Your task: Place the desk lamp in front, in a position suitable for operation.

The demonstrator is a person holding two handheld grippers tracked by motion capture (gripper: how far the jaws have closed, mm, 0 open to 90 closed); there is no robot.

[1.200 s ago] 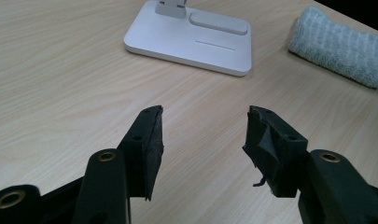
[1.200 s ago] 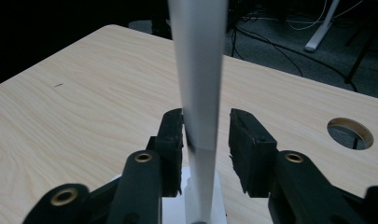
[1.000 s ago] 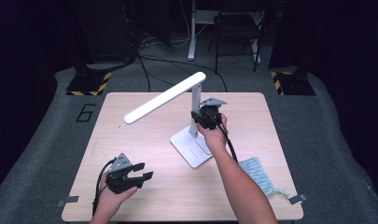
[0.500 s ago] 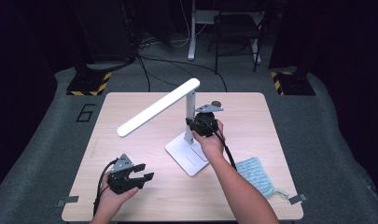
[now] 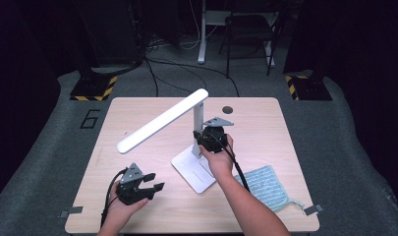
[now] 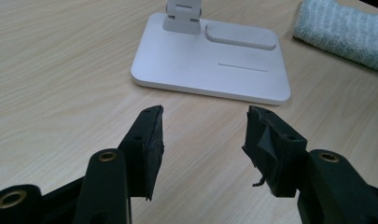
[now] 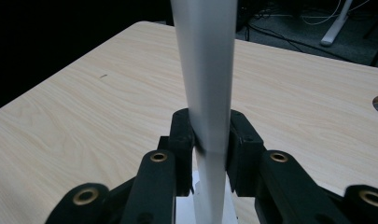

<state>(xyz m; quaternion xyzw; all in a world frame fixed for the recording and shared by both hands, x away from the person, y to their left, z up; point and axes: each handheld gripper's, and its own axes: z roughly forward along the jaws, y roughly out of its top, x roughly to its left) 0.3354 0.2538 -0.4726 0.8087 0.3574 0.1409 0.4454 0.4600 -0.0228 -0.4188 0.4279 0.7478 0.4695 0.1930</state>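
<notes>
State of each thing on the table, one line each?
Desk lamp: upright on its base, head tilted down to the left, unlit.
Right gripper: shut on the lamp's post.
Left gripper: open, nothing between the jaws.
Cloth: lying flat by the lamp's base.

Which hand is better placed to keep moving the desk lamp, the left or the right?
The right. The right gripper is clamped on the desk lamp at its upright post. The left gripper sits open above the table, short of the lamp's base, holding nothing.

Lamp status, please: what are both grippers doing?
Right gripper shut on lamp post. Left gripper open, empty, short of lamp base. Cloth lies aside.
</notes>
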